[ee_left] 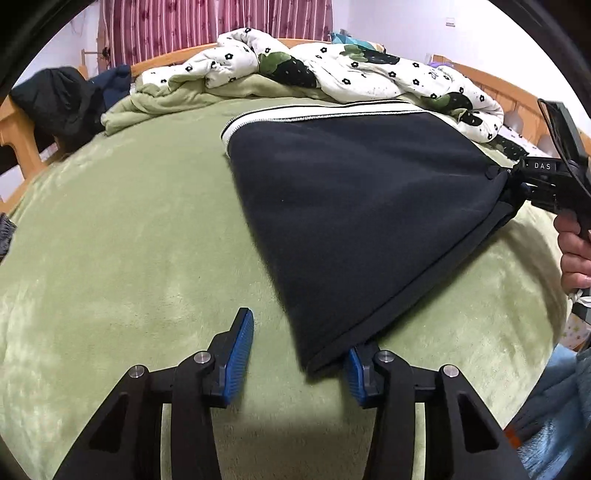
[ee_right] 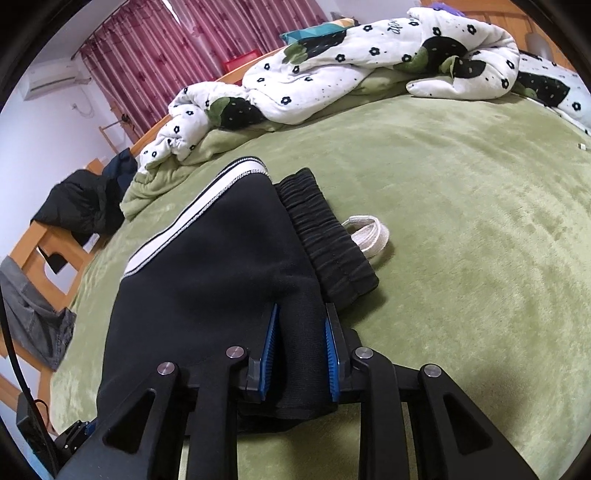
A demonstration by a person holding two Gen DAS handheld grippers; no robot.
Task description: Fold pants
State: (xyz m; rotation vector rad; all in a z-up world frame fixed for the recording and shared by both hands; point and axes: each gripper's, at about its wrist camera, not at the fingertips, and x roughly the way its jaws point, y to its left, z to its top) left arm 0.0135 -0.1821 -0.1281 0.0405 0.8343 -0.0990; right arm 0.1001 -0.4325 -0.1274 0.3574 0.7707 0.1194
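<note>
Pants (ee_left: 351,206): matt black knit cloth with a ribbed waistband (ee_right: 325,240). Blanket (ee_left: 129,240): plush green fleece. Fingers (ee_left: 240,354): matt black plastic with ridged blue pads. Bed frame (ee_left: 14,144) was wood.

A rumpled flowered quilt (ee_left: 332,70) lies on the green-covered bed (ee_left: 129,240), with maroon curtains (ee_left: 207,26) and perhaps dark jackets (ee_left: 62,103) behind.

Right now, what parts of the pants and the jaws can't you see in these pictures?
- Left wrist view: the pants corner covers the tip of the left gripper right finger.
- Left wrist view: the right gripper body is cut off by the picture edge.
- Right wrist view: the folded top layer hides the pant legs beneath.
- Right wrist view: the white drawstring disappears behind the waistband.
</note>
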